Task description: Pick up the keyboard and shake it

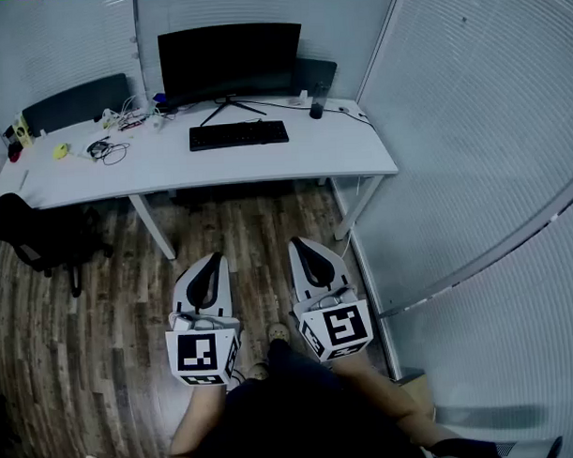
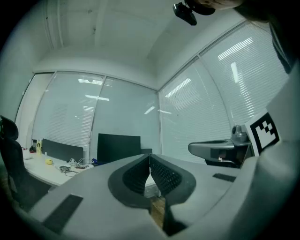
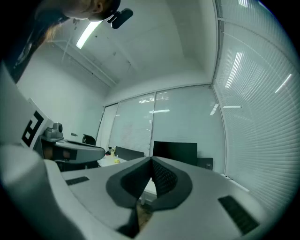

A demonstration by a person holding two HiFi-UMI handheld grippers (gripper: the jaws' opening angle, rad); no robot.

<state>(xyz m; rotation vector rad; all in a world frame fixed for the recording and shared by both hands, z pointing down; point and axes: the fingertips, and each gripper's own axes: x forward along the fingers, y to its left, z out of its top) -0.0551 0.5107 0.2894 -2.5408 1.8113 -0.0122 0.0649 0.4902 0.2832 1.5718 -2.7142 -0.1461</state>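
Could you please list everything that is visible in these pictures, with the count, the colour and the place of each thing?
desk: one, white, by the back wall
monitor: one, black, at the desk's back
keyboard: one, black, on the desk in front of the monitor
cables: a tangle, dark, on the desk's left part
yellow item: one, yellow, near the desk's left end
office chair: one, black, left of the desk
floor: one, brown wood
left gripper: one, white, black fingers shut, empty, short of the desk
right gripper: one, white, black fingers shut, empty, beside the left one
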